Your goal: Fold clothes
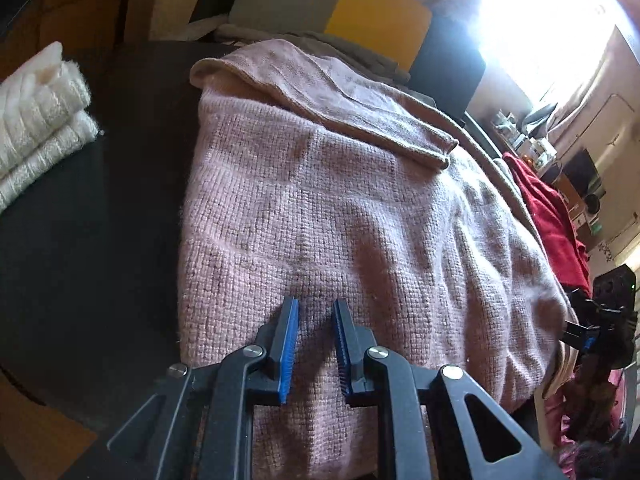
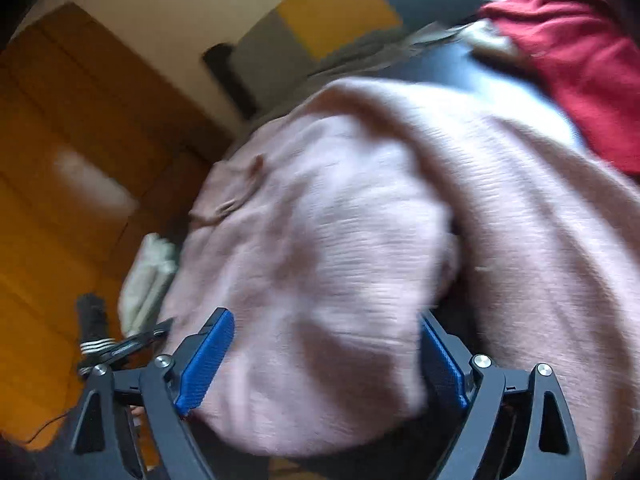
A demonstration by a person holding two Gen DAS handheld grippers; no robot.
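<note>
A pink knitted sweater [image 1: 340,200] lies spread on the dark table [image 1: 100,220], with one sleeve folded across its far part. My left gripper [image 1: 316,308] hovers low over the near hem. Its blue pads stand a narrow gap apart with their inner faces bare, and the knit shows behind them. In the blurred right wrist view, my right gripper [image 2: 324,316] stands wide open around a bulging fold of the pink sweater [image 2: 360,200]; the pads do not press on it. The right gripper [image 1: 592,332] also shows at the sweater's right edge.
A folded white knit [image 1: 40,112] lies at the table's left. A red garment [image 1: 556,220] sits beyond the sweater's right side, and a grey garment [image 1: 352,50] lies at the back. Behind stand a yellow and grey panel [image 1: 376,20] and a bright window.
</note>
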